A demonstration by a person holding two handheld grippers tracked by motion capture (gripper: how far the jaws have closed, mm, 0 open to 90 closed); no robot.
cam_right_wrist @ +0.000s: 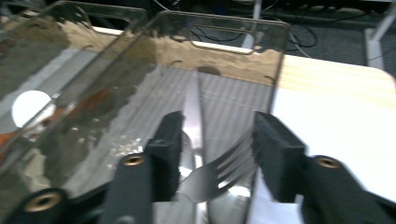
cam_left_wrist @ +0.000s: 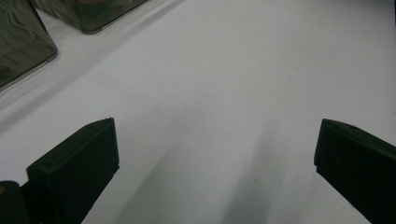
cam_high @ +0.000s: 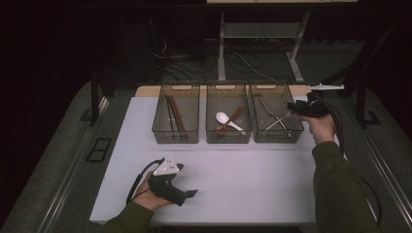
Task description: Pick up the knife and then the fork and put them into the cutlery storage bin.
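Silver metal fork (cam_right_wrist: 219, 179) lies with other cutlery in the rightmost clear smoky plastic bin (cam_high: 276, 118), its tines between the parted jaws of the right claw (cam_right_wrist: 215, 154), which hangs over that bin; the jaws stand either side of the fork, not closed on it. A white spoon (cam_high: 224, 119) rests in the middle bin (cam_high: 228, 119). The left claw (cam_left_wrist: 215, 154) hovers low over the bare white surface (cam_high: 243, 174), jaws wide apart, holding nothing, near the person's edge.
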